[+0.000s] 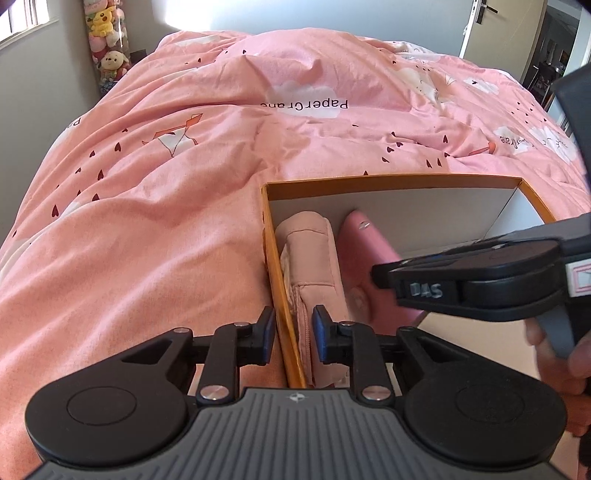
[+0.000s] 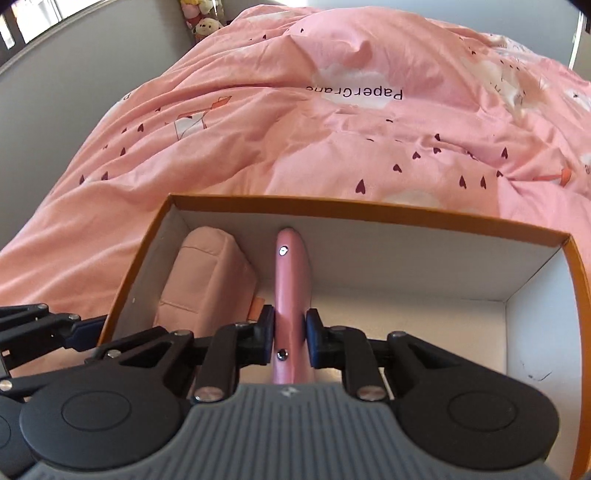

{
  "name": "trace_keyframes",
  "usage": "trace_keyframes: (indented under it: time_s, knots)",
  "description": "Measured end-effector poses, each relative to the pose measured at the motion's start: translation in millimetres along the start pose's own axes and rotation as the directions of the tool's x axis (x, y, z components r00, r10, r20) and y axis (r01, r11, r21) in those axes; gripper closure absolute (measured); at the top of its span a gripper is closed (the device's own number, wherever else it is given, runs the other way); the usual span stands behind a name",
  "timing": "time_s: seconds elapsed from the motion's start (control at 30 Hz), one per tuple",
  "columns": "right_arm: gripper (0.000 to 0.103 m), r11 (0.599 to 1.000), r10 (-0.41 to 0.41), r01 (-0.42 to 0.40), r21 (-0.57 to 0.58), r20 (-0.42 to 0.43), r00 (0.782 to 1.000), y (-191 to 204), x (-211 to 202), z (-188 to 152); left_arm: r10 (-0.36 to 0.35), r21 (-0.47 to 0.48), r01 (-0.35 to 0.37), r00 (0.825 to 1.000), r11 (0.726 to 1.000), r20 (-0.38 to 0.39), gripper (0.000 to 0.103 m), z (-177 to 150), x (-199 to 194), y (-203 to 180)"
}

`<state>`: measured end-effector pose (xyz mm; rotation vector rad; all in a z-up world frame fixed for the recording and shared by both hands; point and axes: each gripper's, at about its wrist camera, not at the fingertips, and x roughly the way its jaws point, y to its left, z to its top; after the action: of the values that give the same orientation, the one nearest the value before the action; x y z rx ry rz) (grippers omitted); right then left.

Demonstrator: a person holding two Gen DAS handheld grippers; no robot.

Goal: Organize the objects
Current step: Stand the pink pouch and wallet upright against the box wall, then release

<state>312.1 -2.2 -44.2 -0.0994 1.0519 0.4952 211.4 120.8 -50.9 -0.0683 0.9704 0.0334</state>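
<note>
An open orange cardboard box [image 1: 388, 181] with a white inside [image 2: 406, 266] lies on the bed. A padded pink pouch [image 1: 310, 254] [image 2: 207, 280] stands along its left wall. My left gripper [image 1: 293, 330] is shut on that left wall, one finger outside and one inside beside the pouch. Its tip also shows at the box's left edge [image 2: 88, 328] in the right wrist view. My right gripper [image 2: 290, 334] [image 1: 384, 280] is shut on a flat pink case [image 2: 291, 273] [image 1: 364, 254] with metal snaps, held on edge inside the box just right of the pouch.
A rumpled pink duvet [image 1: 166, 221] covers the bed all around the box. A clear tube of plush toys [image 1: 107, 48] stands in the far left corner beside a window. A door [image 1: 491, 26] is at the far right. A hand [image 1: 554, 350] grips the right tool.
</note>
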Motion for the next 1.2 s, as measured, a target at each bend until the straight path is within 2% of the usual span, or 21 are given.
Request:
trace_keyframes:
  time_s: [0.07,0.13,0.23,0.47,0.6,0.77,0.83,0.9,1.0,1.07,1.2]
  knots:
    - [0.085,0.999,0.037,-0.036,0.019,-0.013,0.999,1.2,7.8,0.4,0.001,0.0,-0.001,1.0,1.0,0.0,0.078,-1.0,-0.5,1.0]
    - [0.084,0.999,0.041,-0.041,0.0,-0.008,0.999,9.9,10.2,1.6,-0.012,-0.008,0.012,1.0,1.0,-0.001,0.078,-1.3,-0.5,2.2]
    - [0.08,0.997,0.083,-0.083,0.005,-0.024,0.996,16.4,12.1,3.0,-0.014,-0.017,0.014,1.0,1.0,0.001,0.077,-0.7,-1.2,4.9]
    - [0.076,0.968,0.214,-0.203,0.146,-0.066,0.975,-7.8,10.9,3.3,-0.035,-0.038,0.035,0.999,0.999,0.009,0.076,-1.7,-3.6,10.3]
    - [0.08,0.96,0.247,-0.236,0.153,-0.055,0.968,-10.5,6.5,2.3,-0.033,-0.034,0.033,0.999,0.999,0.009,0.076,-0.9,-3.4,9.2]
    - [0.081,0.981,0.191,-0.187,0.059,-0.061,0.98,4.4,6.7,3.4,-0.024,-0.031,0.024,1.0,0.999,0.01,0.078,0.8,-3.1,7.5]
    - [0.084,0.991,0.121,-0.123,-0.044,-0.044,0.992,18.1,3.9,3.0,-0.018,-0.021,0.018,1.0,1.0,-0.001,0.079,0.2,-1.5,6.3]
    - [0.087,0.985,0.026,-0.028,-0.168,-0.016,1.0,34.2,0.9,2.4,-0.02,-0.012,0.02,1.0,1.0,-0.002,0.081,-2.3,-1.0,5.6]
    - [0.086,0.981,0.018,-0.024,-0.192,-0.032,0.999,38.7,5.0,4.1,-0.019,-0.023,0.019,1.0,1.0,0.004,0.081,-2.8,-1.4,7.4]
    - [0.086,0.984,0.046,-0.053,-0.168,-0.043,0.998,35.3,6.9,6.0,-0.027,-0.036,0.028,1.0,0.999,0.006,0.081,-1.8,-1.8,9.9]
    - [0.082,0.979,0.203,-0.2,0.048,-0.081,0.976,6.3,15.2,11.0,-0.033,-0.041,0.034,0.999,0.999,0.015,0.08,0.3,-3.9,11.2]
